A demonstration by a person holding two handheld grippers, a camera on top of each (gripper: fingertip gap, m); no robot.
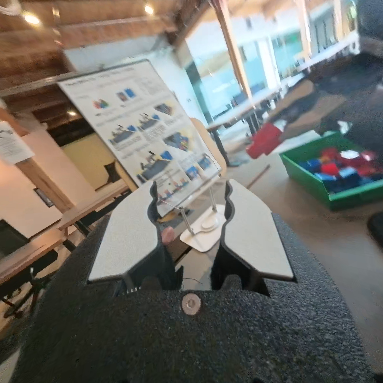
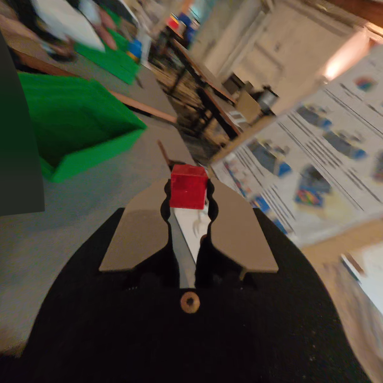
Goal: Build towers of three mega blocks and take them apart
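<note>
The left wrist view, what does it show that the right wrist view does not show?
Only the left wrist view shows the open, empty left gripper and the heap of red and blue blocks inside the green bin. Only the right wrist view shows the right gripper shut on the red block from close up. Both show that red block, a green bin and the instruction board.

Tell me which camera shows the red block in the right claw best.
The right wrist view: the red block sits close and fairly sharp, clamped between the right claw fingertips. The left wrist view shows the same block only far off and motion-blurred, near the green bin.
</note>
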